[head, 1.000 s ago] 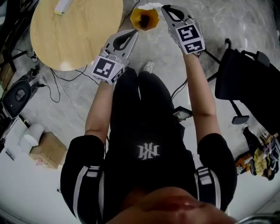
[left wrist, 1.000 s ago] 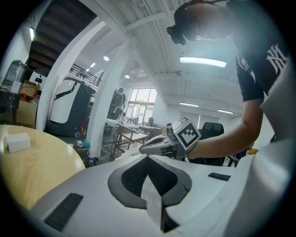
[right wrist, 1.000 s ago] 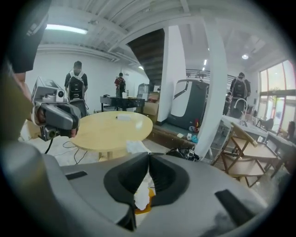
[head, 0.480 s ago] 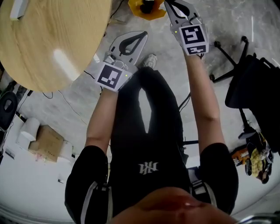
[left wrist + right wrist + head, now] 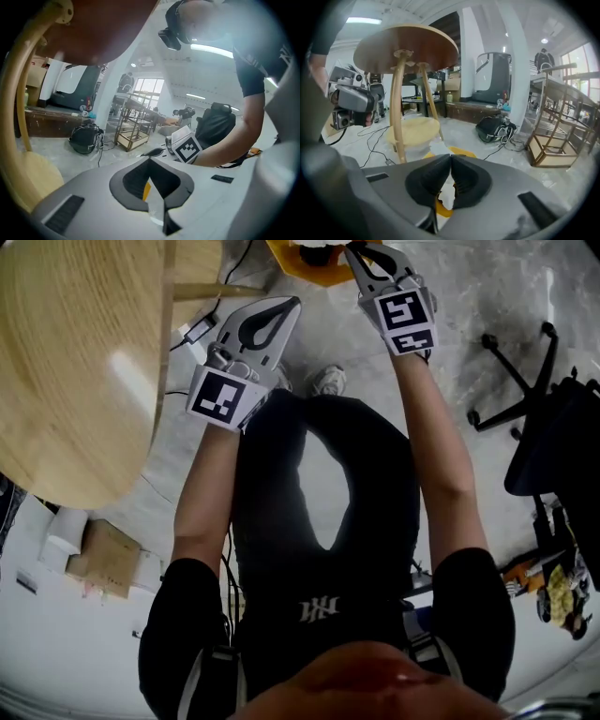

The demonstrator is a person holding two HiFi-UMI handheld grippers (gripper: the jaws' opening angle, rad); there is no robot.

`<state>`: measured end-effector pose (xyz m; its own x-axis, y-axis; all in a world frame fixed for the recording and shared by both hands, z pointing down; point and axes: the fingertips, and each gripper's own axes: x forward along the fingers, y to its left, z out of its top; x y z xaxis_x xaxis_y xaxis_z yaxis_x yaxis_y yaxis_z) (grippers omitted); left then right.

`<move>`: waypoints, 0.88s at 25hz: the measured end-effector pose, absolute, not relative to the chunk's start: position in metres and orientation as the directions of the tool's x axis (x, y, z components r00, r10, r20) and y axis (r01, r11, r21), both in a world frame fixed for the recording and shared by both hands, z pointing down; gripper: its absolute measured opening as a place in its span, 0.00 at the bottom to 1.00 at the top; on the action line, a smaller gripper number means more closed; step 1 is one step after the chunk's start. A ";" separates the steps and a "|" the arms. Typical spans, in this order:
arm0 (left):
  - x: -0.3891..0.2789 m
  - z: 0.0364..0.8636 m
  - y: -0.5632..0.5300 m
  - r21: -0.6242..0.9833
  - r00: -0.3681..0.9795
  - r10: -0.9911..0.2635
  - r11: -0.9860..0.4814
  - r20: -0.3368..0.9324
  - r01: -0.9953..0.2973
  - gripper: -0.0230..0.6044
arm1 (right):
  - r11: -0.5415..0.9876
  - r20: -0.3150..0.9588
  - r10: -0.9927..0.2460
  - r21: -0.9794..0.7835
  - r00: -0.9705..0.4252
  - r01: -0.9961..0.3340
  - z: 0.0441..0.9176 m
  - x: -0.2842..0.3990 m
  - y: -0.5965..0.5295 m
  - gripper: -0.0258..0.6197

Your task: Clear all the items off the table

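Near orange bin (image 5: 309, 273), left gripper (image 5: 292, 304), right gripper (image 5: 351, 249): jaws together.

The left gripper (image 5: 292, 304) and right gripper (image 5: 352, 253) are held out side by side, arms extended, fingers pressed together on both.

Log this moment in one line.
left hand-held gripper: shut | right hand-held gripper: shut, by orange bin | wooden table: at left
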<state>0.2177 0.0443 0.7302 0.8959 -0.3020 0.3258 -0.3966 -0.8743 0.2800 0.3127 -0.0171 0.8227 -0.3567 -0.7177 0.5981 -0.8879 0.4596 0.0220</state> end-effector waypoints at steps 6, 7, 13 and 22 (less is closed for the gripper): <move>0.216 0.765 0.036 0.279 0.901 -0.307 -0.876 0.305 -0.393 0.06 | 0.456 0.618 -0.708 0.031 -0.341 -0.889 0.872 0.310 -0.023 0.06; 0.216 0.769 0.035 0.279 0.903 -0.307 -0.877 0.300 -0.391 0.06 | 0.455 0.623 -0.706 0.035 -0.336 -0.890 0.878 0.311 -0.024 0.06; 0.212 0.777 0.027 0.287 0.902 -0.303 -0.874 0.306 -0.391 0.06 | 0.457 0.633 -0.689 0.001 -0.353 -0.889 0.891 0.308 -0.028 0.25; 0.223 0.709 0.055 0.334 0.912 -0.245 -0.873 0.329 -0.355 0.06 | 0.449 0.589 -0.717 -0.019 -0.373 -0.893 0.791 0.303 -0.019 0.25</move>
<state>0.2232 0.0546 0.7094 0.9121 -0.2449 0.3288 -0.3549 -0.8731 0.3344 0.3032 -0.0193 0.7912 -0.3730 -0.7168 0.5892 -0.8933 0.4489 -0.0195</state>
